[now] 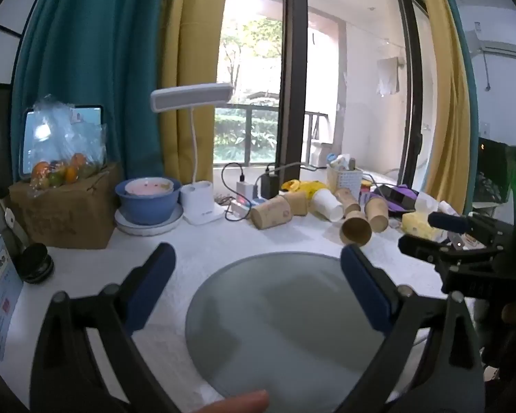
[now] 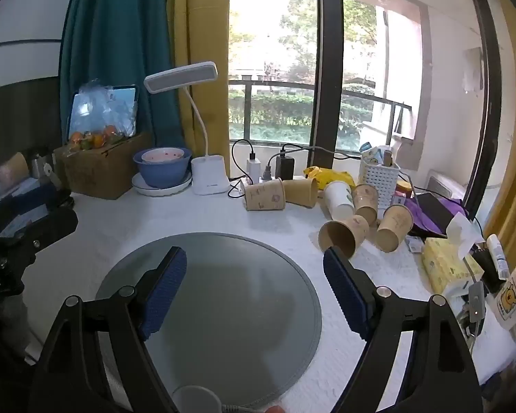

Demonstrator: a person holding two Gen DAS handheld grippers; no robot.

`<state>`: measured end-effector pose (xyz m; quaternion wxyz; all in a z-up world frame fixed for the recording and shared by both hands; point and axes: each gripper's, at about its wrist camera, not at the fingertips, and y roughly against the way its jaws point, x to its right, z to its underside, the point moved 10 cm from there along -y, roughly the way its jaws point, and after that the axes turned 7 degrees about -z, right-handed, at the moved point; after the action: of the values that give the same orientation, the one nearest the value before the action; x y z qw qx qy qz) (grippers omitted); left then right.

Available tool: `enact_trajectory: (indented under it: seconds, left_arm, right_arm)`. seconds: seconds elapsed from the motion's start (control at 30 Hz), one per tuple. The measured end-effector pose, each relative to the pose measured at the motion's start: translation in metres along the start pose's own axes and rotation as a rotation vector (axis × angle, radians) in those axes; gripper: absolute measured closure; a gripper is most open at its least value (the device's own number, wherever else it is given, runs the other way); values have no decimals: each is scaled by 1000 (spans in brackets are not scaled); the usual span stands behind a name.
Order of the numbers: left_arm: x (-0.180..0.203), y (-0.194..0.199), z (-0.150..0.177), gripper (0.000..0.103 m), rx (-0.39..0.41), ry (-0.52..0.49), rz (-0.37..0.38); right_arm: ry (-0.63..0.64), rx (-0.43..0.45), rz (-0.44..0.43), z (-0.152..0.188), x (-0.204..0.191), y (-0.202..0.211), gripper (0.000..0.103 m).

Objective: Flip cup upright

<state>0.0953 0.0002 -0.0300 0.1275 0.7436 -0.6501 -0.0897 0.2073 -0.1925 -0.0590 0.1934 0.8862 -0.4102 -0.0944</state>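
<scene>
Here: 6 paper cups (image 2: 340,237) toppled | blue bowl (image 2: 161,172) holds pink bowl (image 2: 163,155)

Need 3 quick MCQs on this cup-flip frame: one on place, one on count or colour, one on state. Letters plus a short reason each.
1. Where do the paper cups lie relative to the grey round mat?
A. On the mat
B. Beyond it, toward the window
C. Inside the blue bowl

2. How many of the tipped cups are white rather than brown?
A. One
B. Three
C. None

3. What state is the right tool in?
A. Shut on a cup
B. Open, holding nothing
C. Shut, empty

Answers:
1. B: the cups sit on the white table past the mat's far edge, and the mat is bare.
2. A: only one white cup lies among the brown ones.
3. B: its blue pads stand wide apart over the mat with nothing between; the left tool looks the same.
</scene>
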Motion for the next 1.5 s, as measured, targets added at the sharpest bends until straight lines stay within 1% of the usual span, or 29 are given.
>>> enact_trajectory:
  seconds: [0.13,0.23,0.27,0.3,0.37,1.23,1.33,1.5]
  left_arm:
    - [1,2,-3,5,13,9,6]
    - [-4,1,-3,5,8,20,1]
    - [-4,1,-4,5,8,19,2]
    - [-5,0,-4,5,7,18,3]
    - [-2,5,-2,5,14,11,-1]
    - [0,5,-7,5,24,10,10]
    - [-1,5,-7,5,42,5,-6]
    - [-1,2,-5,5,36,15,-7]
  right_arm:
    - [-7,8,-3,3,4,1,19]
    - [-2,14,-9,5,3,4,19]
    - [-22,-6,1,1,4,0,19]
    - [-23,-6,0,1,5,0,19]
    - [-21,-1,3,0,4,2,19]
    - [-43,20,13,-7,8,10,19]
    - [-44,24,10,-9,8,9,19]
    - [-42,31,10,-10,7,11,19]
